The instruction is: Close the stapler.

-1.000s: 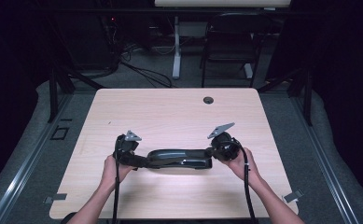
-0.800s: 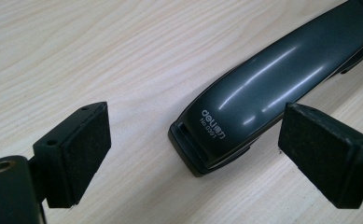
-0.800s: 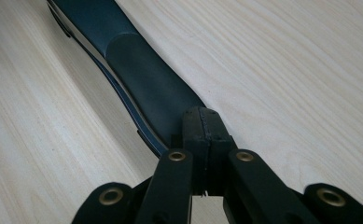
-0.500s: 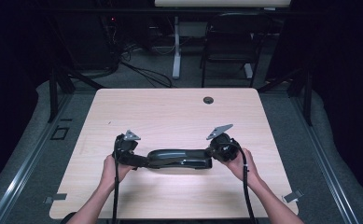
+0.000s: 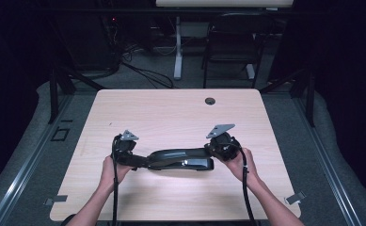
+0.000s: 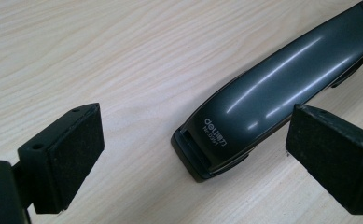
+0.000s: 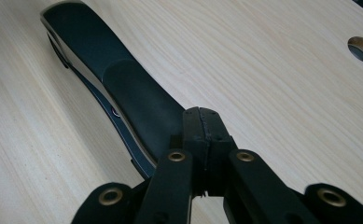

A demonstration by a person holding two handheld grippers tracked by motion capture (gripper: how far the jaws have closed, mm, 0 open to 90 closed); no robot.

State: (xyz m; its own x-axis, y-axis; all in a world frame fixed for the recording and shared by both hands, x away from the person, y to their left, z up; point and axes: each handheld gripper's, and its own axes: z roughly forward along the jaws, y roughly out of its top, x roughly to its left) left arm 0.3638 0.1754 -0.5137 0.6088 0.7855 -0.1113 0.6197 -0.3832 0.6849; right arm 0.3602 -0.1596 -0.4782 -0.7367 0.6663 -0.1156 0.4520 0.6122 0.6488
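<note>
Stapler point(image 5: 183, 159) lying flat near the front of the bench point(image 5: 171, 113), a hand-held gripper at each end.

Left hand-held gripper point(image 6: 193, 154) has its jaws spread wide, one pad on either side of the stapler's printed end without touching it, as the left gripper view shows. Right hand-held gripper point(image 7: 201, 122) has its jaws pressed together with nothing between them, their joined tip resting on or just over the matte top of the stapler's other end; contact cannot be told for sure. Beyond them the bench is bare apart from a cable hole point(image 5: 210, 100) near its far edge. Judged from this, a downward push by the closed tip could slide off the curved, glossy arm, or tip and skid the stapler sideways, since the spread jaws do not yet steady it.
</note>
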